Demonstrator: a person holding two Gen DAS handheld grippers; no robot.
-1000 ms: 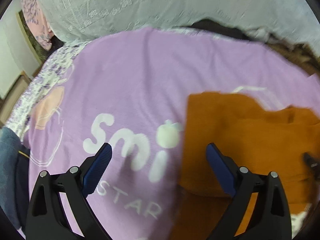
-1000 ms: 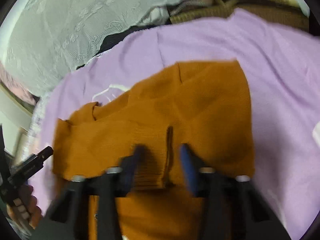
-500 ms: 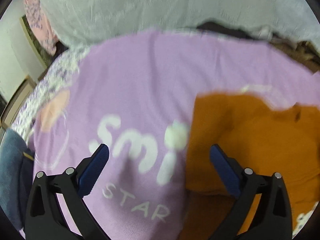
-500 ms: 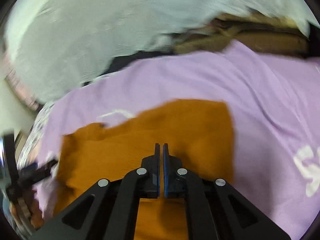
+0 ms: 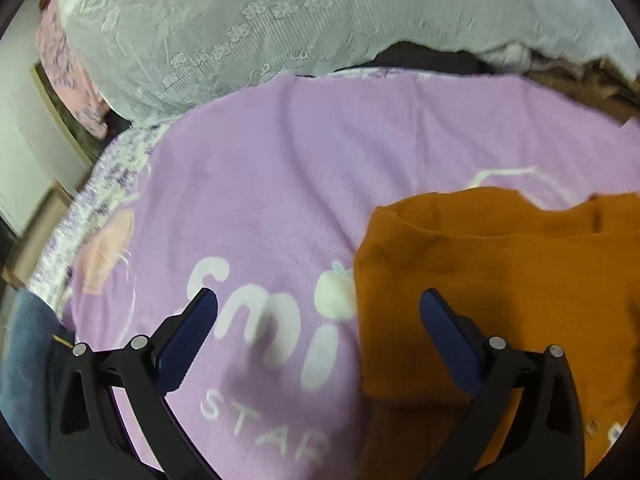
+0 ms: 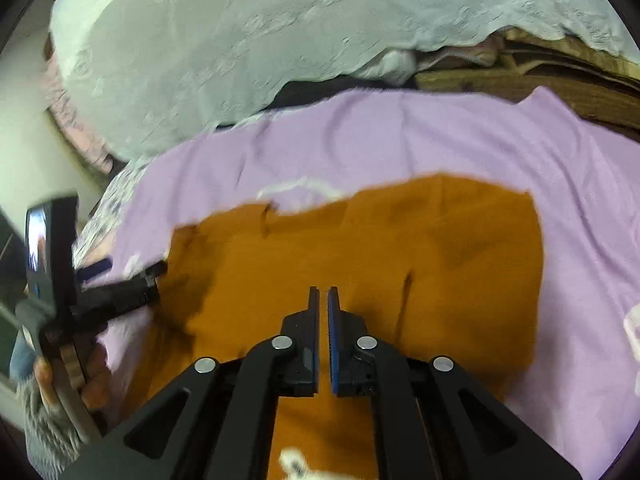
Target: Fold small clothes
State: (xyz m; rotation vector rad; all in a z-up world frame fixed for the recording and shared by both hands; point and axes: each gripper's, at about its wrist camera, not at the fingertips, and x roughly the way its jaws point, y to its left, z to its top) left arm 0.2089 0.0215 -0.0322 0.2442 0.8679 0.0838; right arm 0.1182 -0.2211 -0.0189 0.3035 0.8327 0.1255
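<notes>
An orange knit garment (image 5: 500, 280) lies folded flat on a lilac blanket (image 5: 280, 184) printed with white letters. It also shows in the right wrist view (image 6: 400, 248). My left gripper (image 5: 318, 312) is open and empty, above the garment's left edge, one finger over the blanket and one over the garment. My right gripper (image 6: 323, 300) is shut with nothing between its pads, held above the middle of the garment. The left gripper also shows in the right wrist view (image 6: 120, 280), at the garment's left edge.
A white lace cover (image 5: 280, 20) hangs behind the blanket. Brown fabric (image 6: 540, 80) lies at the back right. A floral sheet (image 5: 100, 184) shows at the left, with a blue denim leg (image 5: 24, 360) at the bottom left.
My right gripper has closed and lifted off the garment, which now lies flatter. The left gripper has drifted slightly and stays open.
</notes>
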